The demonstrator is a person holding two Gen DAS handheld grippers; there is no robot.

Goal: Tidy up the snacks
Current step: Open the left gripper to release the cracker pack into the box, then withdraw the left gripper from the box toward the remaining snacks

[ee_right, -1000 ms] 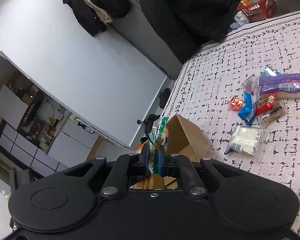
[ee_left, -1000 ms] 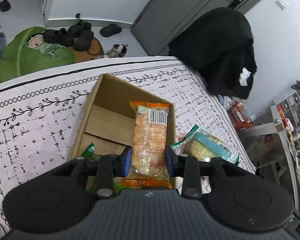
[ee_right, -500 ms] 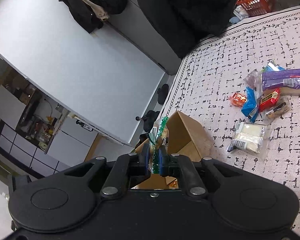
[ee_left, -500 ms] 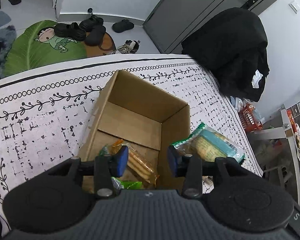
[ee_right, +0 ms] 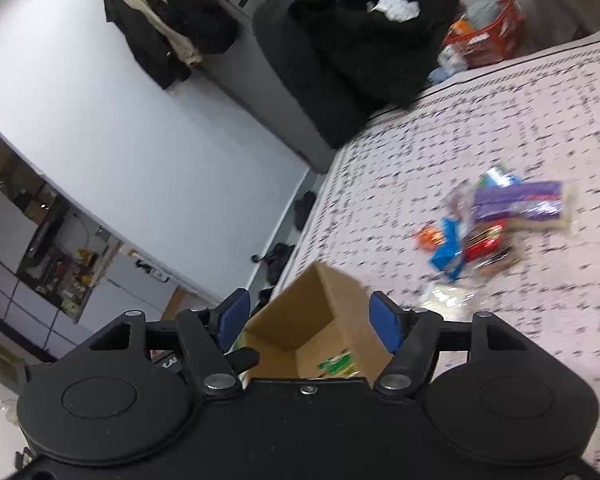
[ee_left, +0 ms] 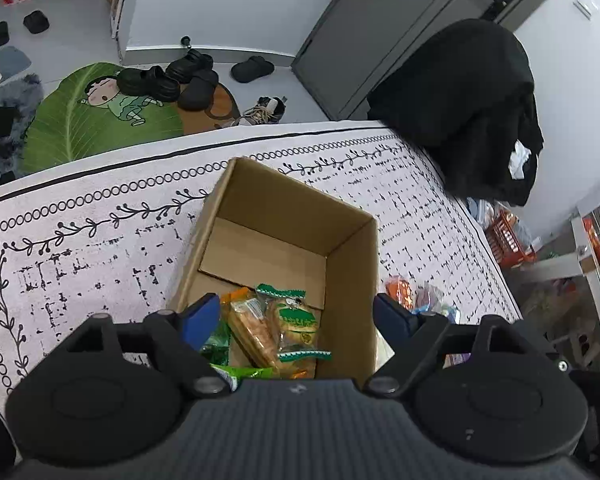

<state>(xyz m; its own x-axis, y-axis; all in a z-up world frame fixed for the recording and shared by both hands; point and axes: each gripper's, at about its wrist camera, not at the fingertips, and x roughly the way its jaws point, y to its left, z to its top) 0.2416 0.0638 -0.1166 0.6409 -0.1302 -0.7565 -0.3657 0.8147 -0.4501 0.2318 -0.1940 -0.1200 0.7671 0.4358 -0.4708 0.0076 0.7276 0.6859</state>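
Observation:
An open cardboard box (ee_left: pixel 284 204) stands on the patterned cloth. Inside it lie an orange cracker pack (ee_left: pixel 256 332) and a green-edged pack (ee_left: pixel 296 320), among other green wrappers. My left gripper (ee_left: pixel 296 318) hovers over the box's near end, its jaws opening, with nothing gripped between them. In the blurred right wrist view, my right gripper (ee_right: pixel 309 318) hangs above the same box (ee_right: pixel 292 316), its jaws also opening and nothing held. A green pack (ee_right: pixel 336 362) shows on the box floor below it.
Loose snacks lie on the cloth to the right of the box: a purple pack (ee_right: pixel 516 200), a blue one (ee_right: pixel 446 252), a red one (ee_right: pixel 484 242) and a pale one (ee_right: pixel 448 298). A black coat (ee_left: pixel 460 108) hangs past the table's far corner. Shoes and a green mat (ee_left: pixel 100 116) cover the floor beyond.
The left gripper let go of the orange cracker pack, which dropped into the box. The right gripper released its green-edged pack into the box. Both sets of jaws spread apart.

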